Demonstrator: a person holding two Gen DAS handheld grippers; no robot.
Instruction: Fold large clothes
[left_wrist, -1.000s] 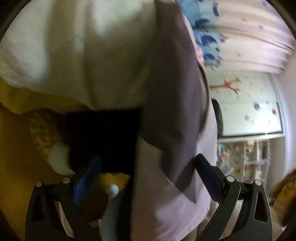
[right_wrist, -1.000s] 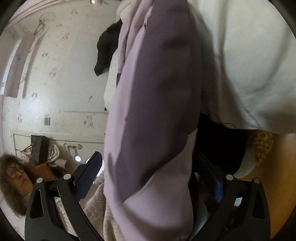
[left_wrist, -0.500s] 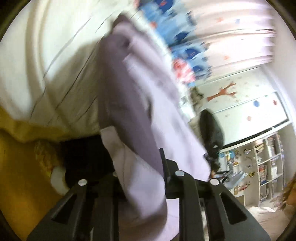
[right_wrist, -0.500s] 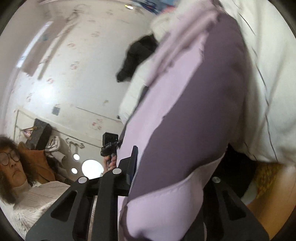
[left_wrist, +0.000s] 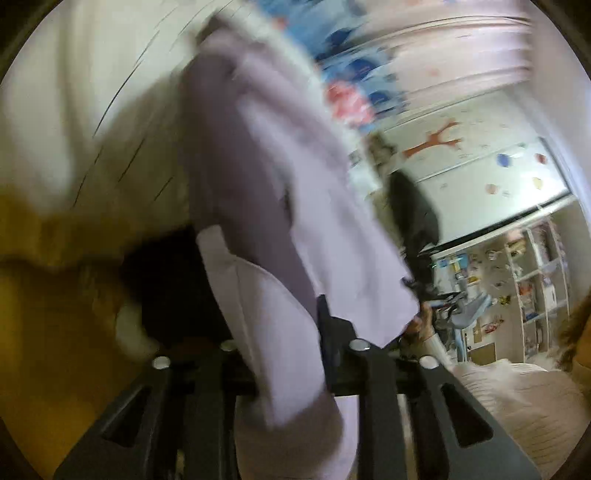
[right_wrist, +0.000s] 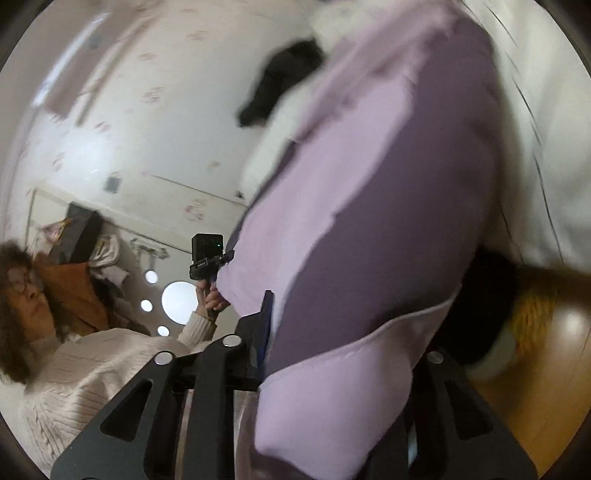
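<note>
A large lilac and dark purple garment (left_wrist: 258, 192) hangs over the edge of a white bed and runs down into both grippers. My left gripper (left_wrist: 284, 332) is shut on its pale lilac hem. In the right wrist view the same garment (right_wrist: 369, 221) fills the middle, and my right gripper (right_wrist: 332, 343) is shut on its lilac edge. The right finger of that gripper is hidden behind the cloth.
A white striped bedsheet (left_wrist: 74, 110) lies behind the garment above a yellow wooden floor (right_wrist: 535, 387). A black garment (right_wrist: 284, 77) lies on the bed farther off. A shelf unit (left_wrist: 517, 277) stands by the wall. A person in a cream sweater (right_wrist: 92, 369) holds the grippers.
Both grippers were open around the garment a second ago and have closed on it. Both views have tilted, the garment has lifted and more of the room shows.
</note>
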